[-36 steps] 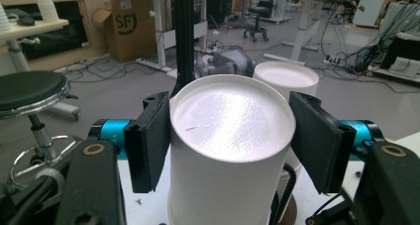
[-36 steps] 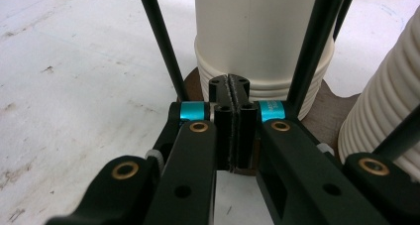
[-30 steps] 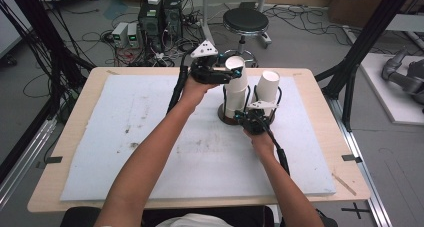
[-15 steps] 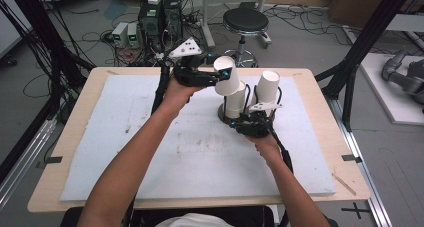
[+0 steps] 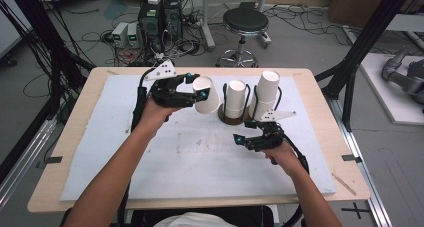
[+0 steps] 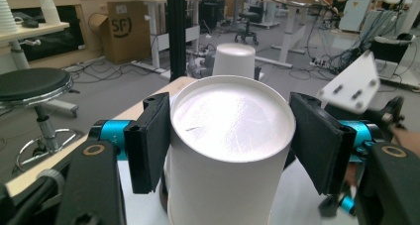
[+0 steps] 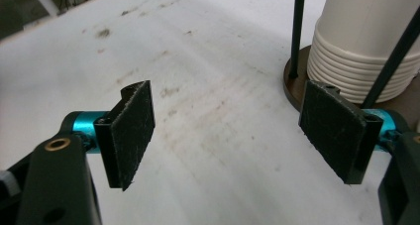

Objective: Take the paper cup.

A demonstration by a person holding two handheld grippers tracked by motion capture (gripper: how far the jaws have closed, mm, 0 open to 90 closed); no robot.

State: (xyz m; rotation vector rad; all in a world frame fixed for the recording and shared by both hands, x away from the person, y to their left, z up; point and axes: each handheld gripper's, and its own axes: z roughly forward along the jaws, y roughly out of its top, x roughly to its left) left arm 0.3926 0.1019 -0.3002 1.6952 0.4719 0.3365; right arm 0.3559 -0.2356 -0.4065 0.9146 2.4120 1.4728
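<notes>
Left hand-held gripper (image 5: pixel 196 95) clamps a paper cup (image 5: pixel 206 94) upside-down, tilted.

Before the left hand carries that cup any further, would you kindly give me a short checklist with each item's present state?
1. Left tongs shut on the paper cup: ok, a pad on either side in the left gripper view.
2. Cup free of the cup stack: ok, apart and tilted.
3. Only one cup lifted: cannot tell.
4. Right tongs empty and open: ok.
5. Right tongs away from the holder base: not ok, one pad is close beside it.
6. White mat below bare for setting down: ok.
</notes>
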